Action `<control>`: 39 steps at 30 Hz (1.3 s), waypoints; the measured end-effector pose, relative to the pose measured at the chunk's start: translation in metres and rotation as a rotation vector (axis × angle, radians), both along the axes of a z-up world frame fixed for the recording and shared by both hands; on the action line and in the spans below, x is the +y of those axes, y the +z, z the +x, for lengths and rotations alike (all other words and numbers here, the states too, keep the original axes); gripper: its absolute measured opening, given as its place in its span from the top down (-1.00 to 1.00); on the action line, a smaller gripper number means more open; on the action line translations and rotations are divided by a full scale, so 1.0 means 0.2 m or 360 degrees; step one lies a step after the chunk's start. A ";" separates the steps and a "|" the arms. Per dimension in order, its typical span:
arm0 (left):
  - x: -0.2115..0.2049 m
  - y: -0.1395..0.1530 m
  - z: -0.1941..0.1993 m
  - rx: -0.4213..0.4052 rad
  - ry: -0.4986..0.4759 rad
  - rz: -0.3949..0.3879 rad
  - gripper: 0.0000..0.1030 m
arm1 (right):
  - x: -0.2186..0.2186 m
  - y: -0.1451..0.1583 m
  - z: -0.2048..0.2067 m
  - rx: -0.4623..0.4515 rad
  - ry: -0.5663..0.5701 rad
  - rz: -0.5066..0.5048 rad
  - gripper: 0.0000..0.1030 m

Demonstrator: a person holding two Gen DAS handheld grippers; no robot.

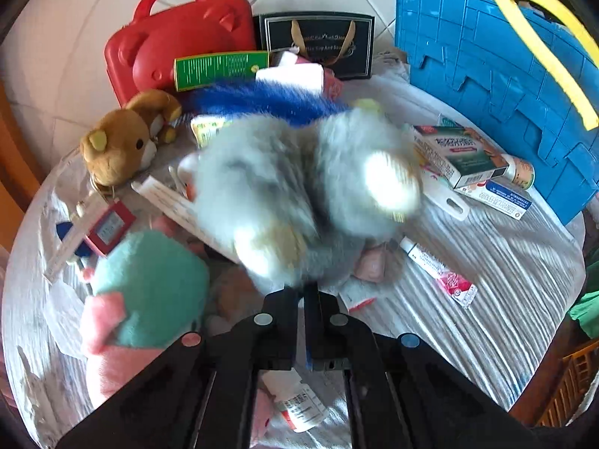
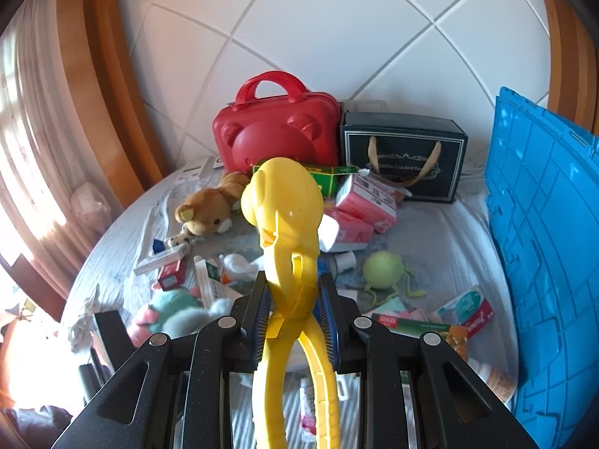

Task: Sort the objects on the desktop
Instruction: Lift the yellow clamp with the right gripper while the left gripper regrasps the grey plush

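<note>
Grey-white fur fills the left wrist view: a grey plush toy (image 1: pixel 299 194) with a blue tuft (image 1: pixel 258 103) sits blurred in the middle of the cluttered desk (image 1: pixel 505 262), directly ahead of the left tool (image 1: pixel 307 299), whose jaws stand together with the plush's lower edge right at their tips; whether any fur is actually pinched there is hard to tell through the blur. The right tool (image 2: pixel 292 299) is clamped on a yellow plastic scoop-tongs toy (image 2: pixel 284 205), held up above the desk and pointing toward the back wall. The step in hand looks like picking toys out of the pile, the plush being the left hand's current target. The next move probably calls for confirming a real hold on the plush before lifting, then carrying both toys to a container, most likely the blue plastic crate (image 1: pixel 498 75) standing at the right. Clutter crowds the plush: a teal and pink plush (image 1: pixel 146 288) lies just beside it on the left, a brown teddy bear (image 1: pixel 123 142) further back, a white ruler-like strip (image 1: pixel 172 202) runs under its edge, and a medicine box (image 1: pixel 456 157), an ointment tube (image 1: pixel 441 273) and other small packets lie to its right. A red bear-faced case (image 1: pixel 179 37) and a black gift box (image 1: pixel 318 45) stand behind. Lifting the plush may drag the ruler or loose packets along with it, so a straight upward pull seems safest.
</note>
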State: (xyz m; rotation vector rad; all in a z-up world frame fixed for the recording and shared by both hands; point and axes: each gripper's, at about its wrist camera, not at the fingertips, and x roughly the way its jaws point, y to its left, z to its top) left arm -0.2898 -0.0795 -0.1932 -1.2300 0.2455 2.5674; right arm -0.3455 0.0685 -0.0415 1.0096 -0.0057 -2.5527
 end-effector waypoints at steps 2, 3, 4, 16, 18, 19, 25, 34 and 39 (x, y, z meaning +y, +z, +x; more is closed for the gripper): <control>0.00 0.03 -0.01 0.0028 -0.0016 -0.0016 0.96 | 0.00 0.01 0.00 0.0010 -0.0004 -0.0019 0.52; 0.00 0.03 -0.01 0.0031 -0.0021 -0.0031 0.96 | 0.00 0.02 0.00 0.0013 -0.0001 -0.0028 0.52; 0.00 0.01 -0.02 0.0023 -0.0024 -0.0032 0.96 | 0.00 0.03 0.01 0.0022 0.0000 -0.0029 0.52; -0.07 -0.11 -0.11 -0.0080 0.0130 -0.0004 0.95 | -0.01 0.05 0.06 0.0026 -0.0017 -0.0021 0.52; -0.12 -0.11 -0.12 -0.0102 0.0196 0.0085 0.84 | -0.02 0.04 0.07 0.0022 -0.0013 -0.0021 0.52; -0.13 -0.11 -0.13 -0.0117 0.0236 0.0115 0.57 | -0.02 0.04 0.07 0.0022 -0.0010 -0.0022 0.52; -0.16 -0.05 -0.12 -0.0066 0.0318 0.0239 -0.75 | -0.03 0.03 0.06 0.0011 0.0010 -0.0035 0.52; -0.12 -0.12 -0.27 -0.0065 0.0509 0.0164 -0.75 | 0.00 0.03 0.03 -0.0004 0.0035 -0.0049 0.51; -0.04 -0.20 -0.33 -0.0106 0.0549 0.0121 -0.75 | 0.01 0.01 0.01 -0.0016 0.0050 -0.0032 0.51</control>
